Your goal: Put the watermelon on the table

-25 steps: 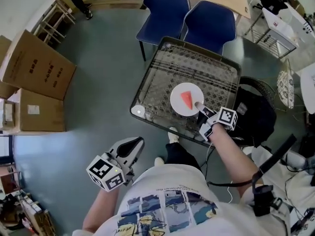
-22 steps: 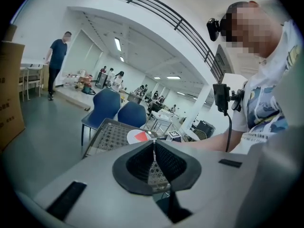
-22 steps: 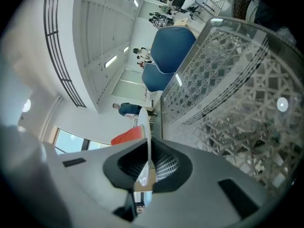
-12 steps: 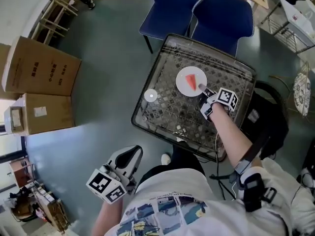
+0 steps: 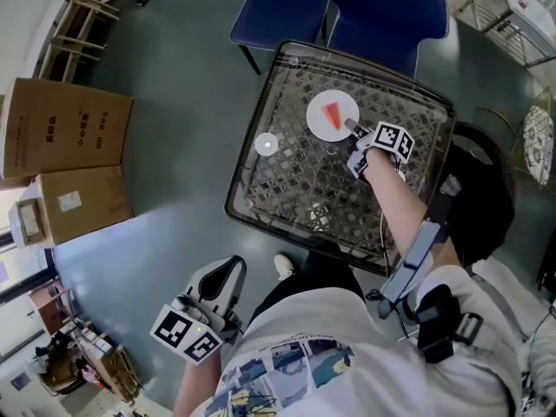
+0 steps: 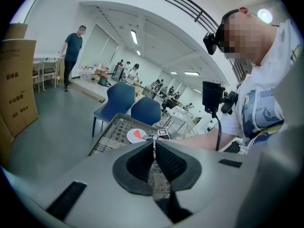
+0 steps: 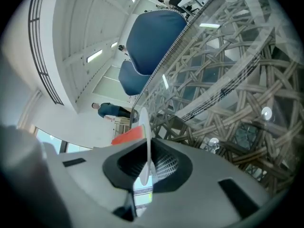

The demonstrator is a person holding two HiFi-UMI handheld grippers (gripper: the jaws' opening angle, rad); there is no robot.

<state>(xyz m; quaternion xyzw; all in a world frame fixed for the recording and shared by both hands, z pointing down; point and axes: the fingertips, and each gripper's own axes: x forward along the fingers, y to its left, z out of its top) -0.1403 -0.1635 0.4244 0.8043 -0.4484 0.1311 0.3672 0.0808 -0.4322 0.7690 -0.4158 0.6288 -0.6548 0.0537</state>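
Note:
A red watermelon slice (image 5: 331, 112) lies on a small white plate (image 5: 323, 127) over the far part of the glass-topped wicker table (image 5: 261, 189). My right gripper (image 5: 351, 129) is shut on the plate's near rim. In the right gripper view the plate (image 7: 145, 127) shows edge-on between the pads, with the slice (image 7: 127, 136) to its left. Whether the plate touches the glass I cannot tell. My left gripper (image 5: 224, 275) hangs low beside the person, away from the table, shut and empty. The left gripper view shows its closed tips (image 6: 153, 146) and the plate (image 6: 134, 136) far off.
Two blue chairs (image 5: 278, 7) (image 5: 391, 3) stand beyond the table. Cardboard boxes (image 5: 65, 129) sit on the floor at the left. A black bag (image 5: 486, 189) lies to the table's right. A bright round spot (image 5: 266, 144) shows on the glass.
My right gripper has carried the plate and slice from the table's near edge farther in over the glass and lower. The left gripper has drifted a little beside the body.

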